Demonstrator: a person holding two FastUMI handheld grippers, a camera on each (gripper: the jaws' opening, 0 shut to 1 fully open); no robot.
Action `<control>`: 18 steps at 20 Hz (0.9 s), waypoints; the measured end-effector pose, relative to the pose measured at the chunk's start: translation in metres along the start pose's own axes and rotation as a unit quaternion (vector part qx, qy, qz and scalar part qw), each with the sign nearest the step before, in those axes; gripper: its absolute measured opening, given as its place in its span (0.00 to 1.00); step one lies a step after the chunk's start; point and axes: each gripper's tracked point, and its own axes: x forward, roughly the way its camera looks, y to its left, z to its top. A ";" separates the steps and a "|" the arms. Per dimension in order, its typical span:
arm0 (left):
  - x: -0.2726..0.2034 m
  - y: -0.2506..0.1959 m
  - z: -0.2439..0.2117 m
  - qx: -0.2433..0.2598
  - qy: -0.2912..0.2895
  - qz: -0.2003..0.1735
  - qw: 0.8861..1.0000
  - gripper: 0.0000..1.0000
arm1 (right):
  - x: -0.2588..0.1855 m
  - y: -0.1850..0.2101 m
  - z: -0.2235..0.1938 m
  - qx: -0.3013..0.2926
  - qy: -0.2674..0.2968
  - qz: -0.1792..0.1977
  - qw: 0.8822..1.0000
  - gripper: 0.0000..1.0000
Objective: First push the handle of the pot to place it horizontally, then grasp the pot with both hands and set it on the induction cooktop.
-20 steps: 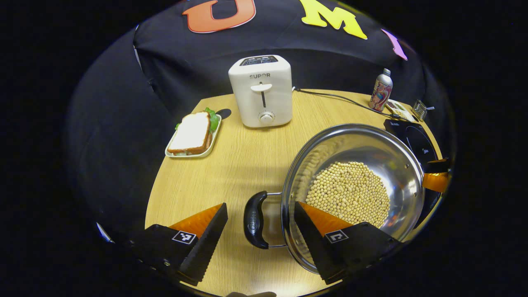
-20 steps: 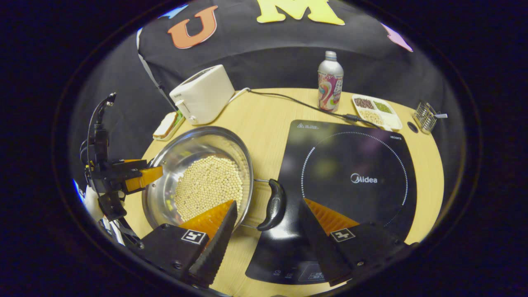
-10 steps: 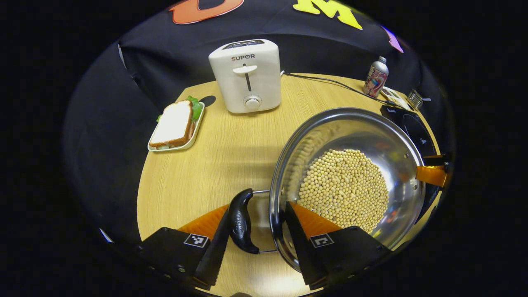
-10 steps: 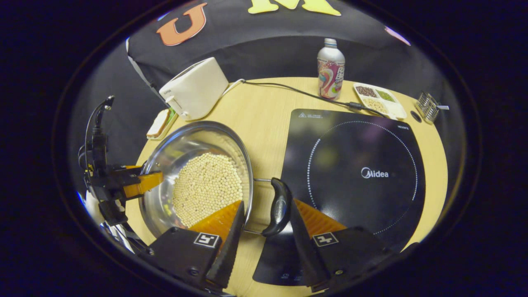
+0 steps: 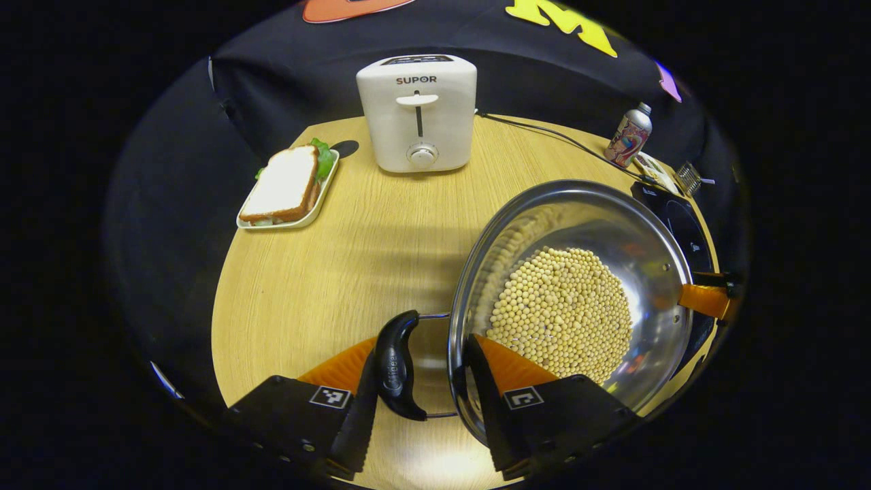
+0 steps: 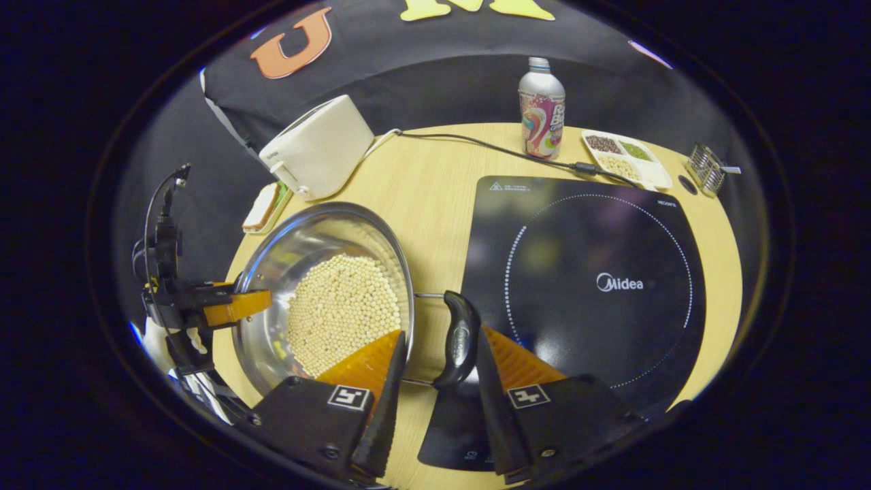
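Note:
A steel pot holding soybeans stands on the round wooden table, just left of the black induction cooktop. Its near black handle lies between the fingers of my left gripper, which is open: the left finger touches the handle and the right finger crosses the pot's rim. In the right gripper view the pot has its other handle over the cooktop's edge, between the fingers of my open right gripper. Only the right finger touches it.
A white toaster stands at the back, with a sandwich plate to its left. Behind the cooktop are a bottle, a divided tray, a wire basket and a cable.
Both grippers have moved forward onto the pot's handles and their fingers have narrowed around them. The pot looks unmoved on the table.

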 end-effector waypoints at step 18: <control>-0.028 0.000 0.015 0.014 -0.033 -0.007 0.999 0.62 | -0.086 -0.022 -0.003 0.006 -0.041 -0.017 0.999 0.53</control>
